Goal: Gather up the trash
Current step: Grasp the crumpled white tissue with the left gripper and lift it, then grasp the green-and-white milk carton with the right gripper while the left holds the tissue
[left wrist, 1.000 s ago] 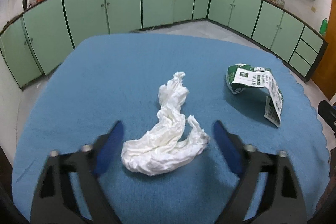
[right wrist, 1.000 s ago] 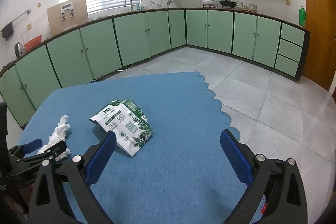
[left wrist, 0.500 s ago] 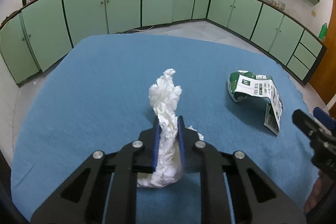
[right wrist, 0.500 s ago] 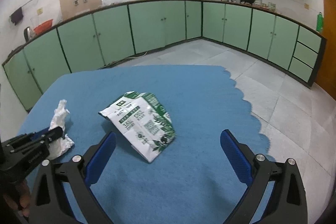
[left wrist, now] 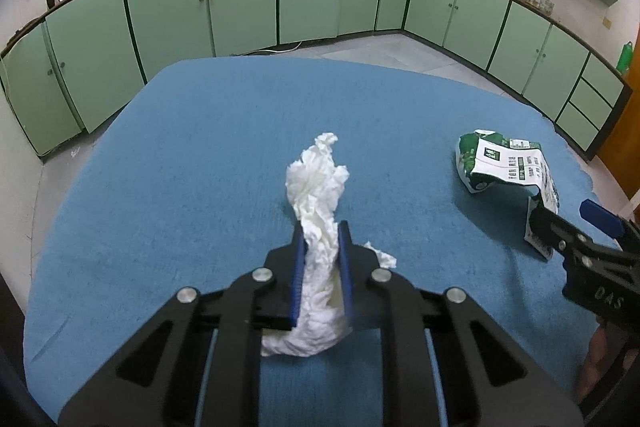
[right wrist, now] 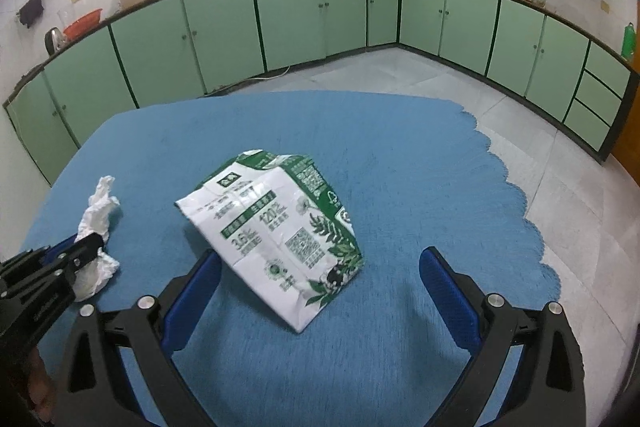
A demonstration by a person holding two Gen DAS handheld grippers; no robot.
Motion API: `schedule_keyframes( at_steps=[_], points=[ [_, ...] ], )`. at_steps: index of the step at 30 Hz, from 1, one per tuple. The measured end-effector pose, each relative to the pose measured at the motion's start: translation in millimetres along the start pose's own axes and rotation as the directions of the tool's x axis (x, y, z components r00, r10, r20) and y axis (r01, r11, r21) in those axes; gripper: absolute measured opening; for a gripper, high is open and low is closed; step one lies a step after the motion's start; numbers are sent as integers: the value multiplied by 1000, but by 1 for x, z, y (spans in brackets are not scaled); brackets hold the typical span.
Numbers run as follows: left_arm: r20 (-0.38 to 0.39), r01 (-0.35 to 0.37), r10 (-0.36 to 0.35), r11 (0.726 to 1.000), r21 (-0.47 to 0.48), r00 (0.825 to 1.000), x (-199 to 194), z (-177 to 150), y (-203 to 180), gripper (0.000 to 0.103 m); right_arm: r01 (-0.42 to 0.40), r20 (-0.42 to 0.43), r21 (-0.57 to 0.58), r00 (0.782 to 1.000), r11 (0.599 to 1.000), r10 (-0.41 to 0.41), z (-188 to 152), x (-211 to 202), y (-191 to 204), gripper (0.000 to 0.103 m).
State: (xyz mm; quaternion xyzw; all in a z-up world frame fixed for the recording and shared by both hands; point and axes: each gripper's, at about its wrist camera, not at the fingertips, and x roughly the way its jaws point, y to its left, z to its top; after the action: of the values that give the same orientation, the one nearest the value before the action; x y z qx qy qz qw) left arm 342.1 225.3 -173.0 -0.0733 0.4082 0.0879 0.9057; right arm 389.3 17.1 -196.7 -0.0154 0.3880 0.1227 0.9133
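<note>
A kitchen with green cabinets is curving around a table under a blue cloth (left wrist: 200,155). The left gripper (left wrist: 320,247) is now pinching the crumpled white tissue (left wrist: 318,183), its jaws having just been closing on it. The right gripper (right wrist: 316,291), jaws wide apart, is moving in over the green-and-white wrapper (right wrist: 276,231) (not yet gripped), likely the next pickup.
</note>
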Motion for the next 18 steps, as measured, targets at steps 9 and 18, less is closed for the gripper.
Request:
schedule_keyframes(
  at_steps=[9, 18],
  points=[
    [-5, -3, 3, 1000, 6, 1000, 5, -2, 2, 15, -92, -47, -11, 995, 996, 92, 12, 19, -6, 88],
    [-2, -11, 11, 1000, 13, 1000, 4, -2, -2, 15, -125, -21, -32, 992, 992, 124, 5, 6, -3, 54]
  ],
)
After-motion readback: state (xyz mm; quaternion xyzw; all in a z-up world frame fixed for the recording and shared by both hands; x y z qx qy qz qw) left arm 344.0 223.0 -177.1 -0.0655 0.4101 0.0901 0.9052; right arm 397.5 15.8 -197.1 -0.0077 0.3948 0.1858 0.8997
